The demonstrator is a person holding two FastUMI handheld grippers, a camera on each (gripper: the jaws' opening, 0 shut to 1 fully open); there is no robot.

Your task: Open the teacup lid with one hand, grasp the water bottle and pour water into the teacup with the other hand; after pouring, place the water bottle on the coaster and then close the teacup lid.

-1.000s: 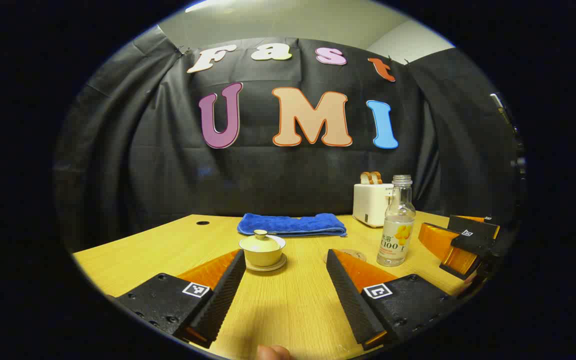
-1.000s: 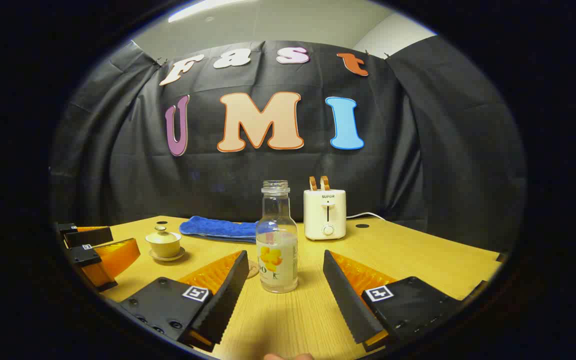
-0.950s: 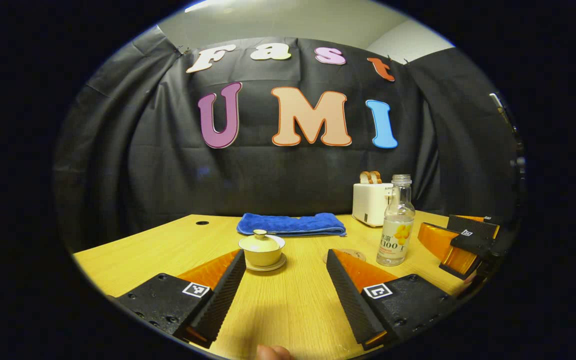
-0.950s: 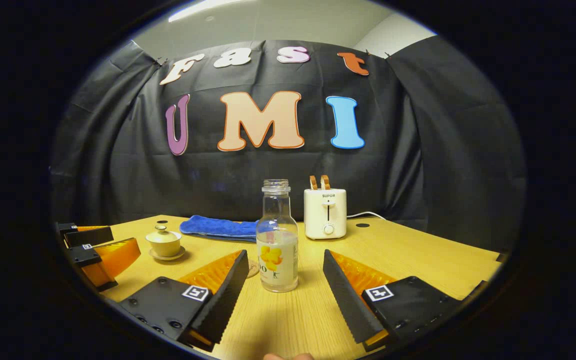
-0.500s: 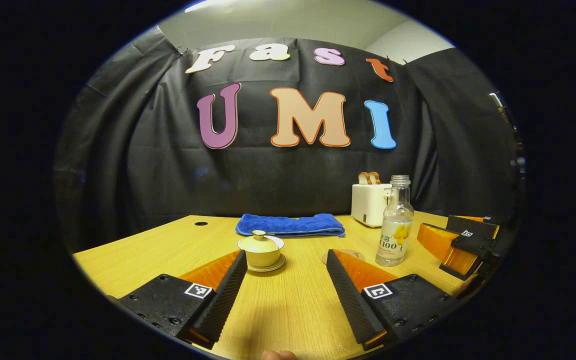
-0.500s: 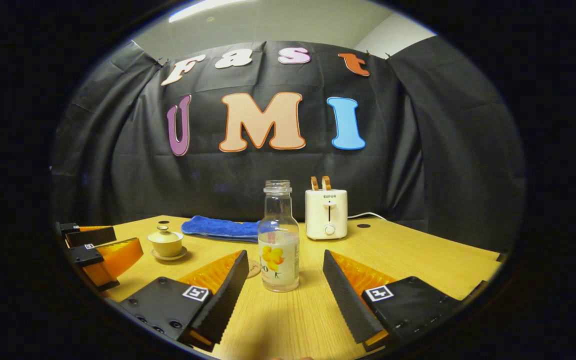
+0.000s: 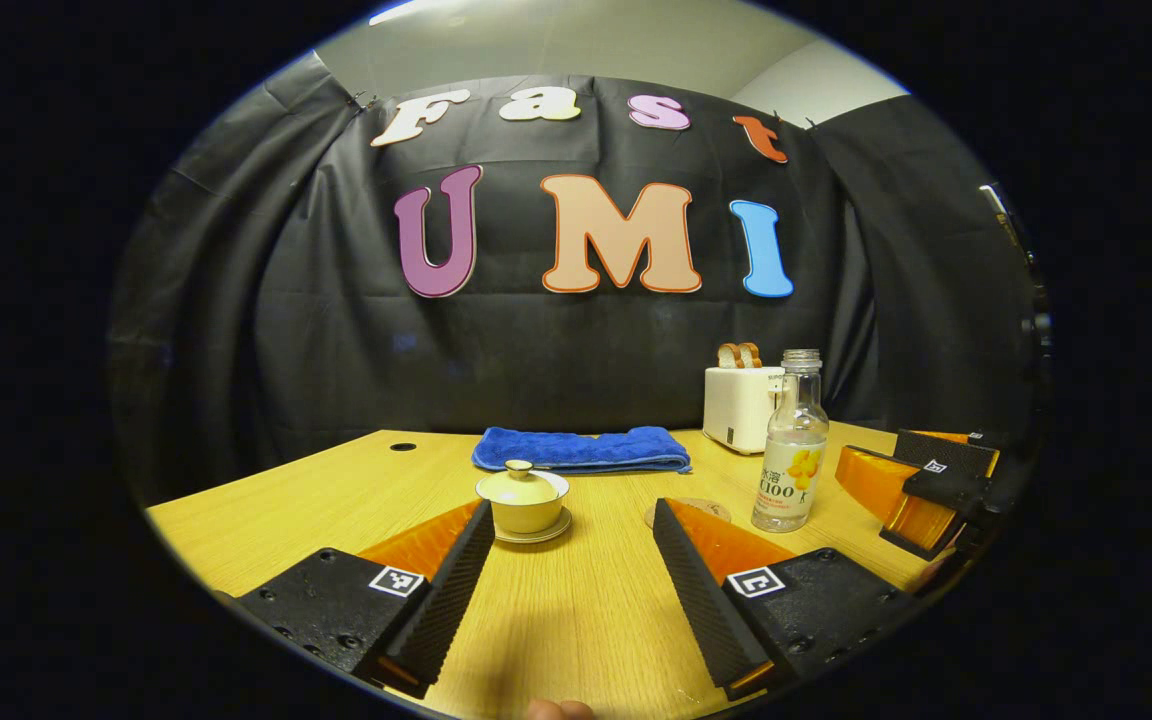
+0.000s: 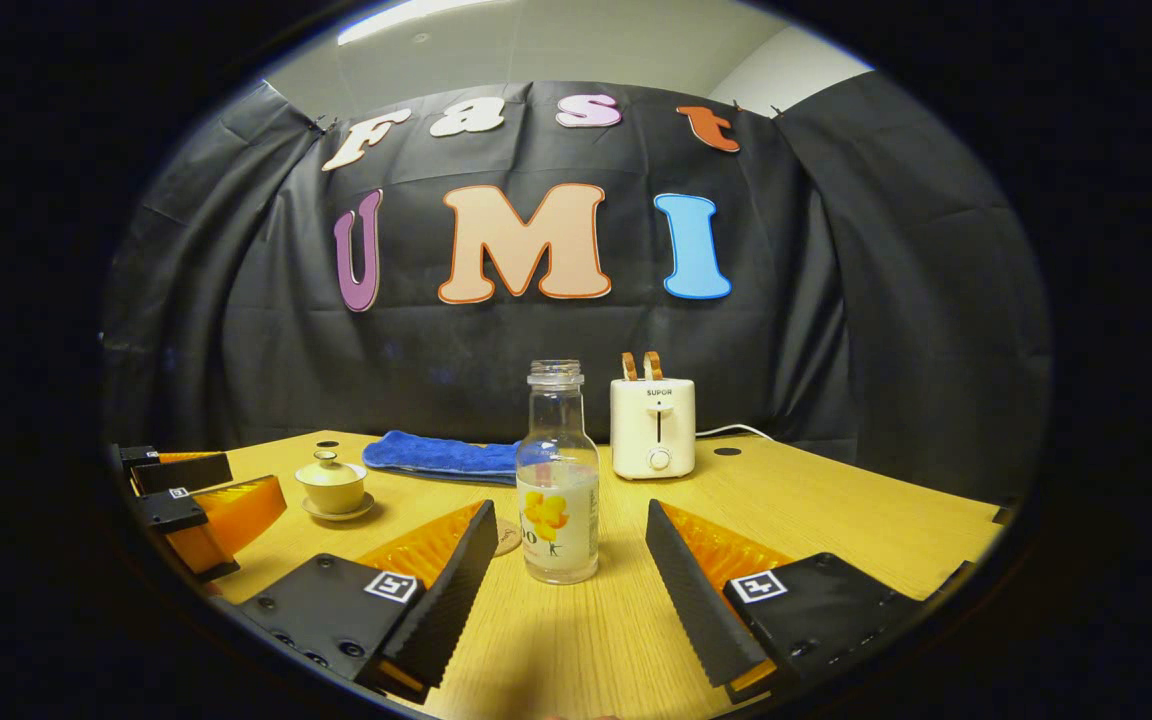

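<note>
The teacup (image 7: 523,508) sits on its little saucer on the wooden table (image 7: 276,510), and its lid (image 7: 522,482) is on top. In the left gripper view the cup is just past the tips of the left gripper (image 7: 572,518), a bit toward its left finger. The left gripper is wide open and holds nothing. In the right gripper view the water bottle (image 8: 557,480) stands up straight on the table with no cap, just past the right gripper (image 8: 568,520) and in line with the gap between its fingers. The right gripper is wide open too, and it does not touch the bottle. A round coaster (image 8: 506,537) lies flat just beside the bottle, partly hidden behind it and a finger. Farther back a folded blue towel (image 7: 581,449) lies on the table. A white toaster (image 8: 651,427) with bread in it stands near the black wall. The left gripper also shows at the left edge of the right gripper view, near the teacup.
</note>
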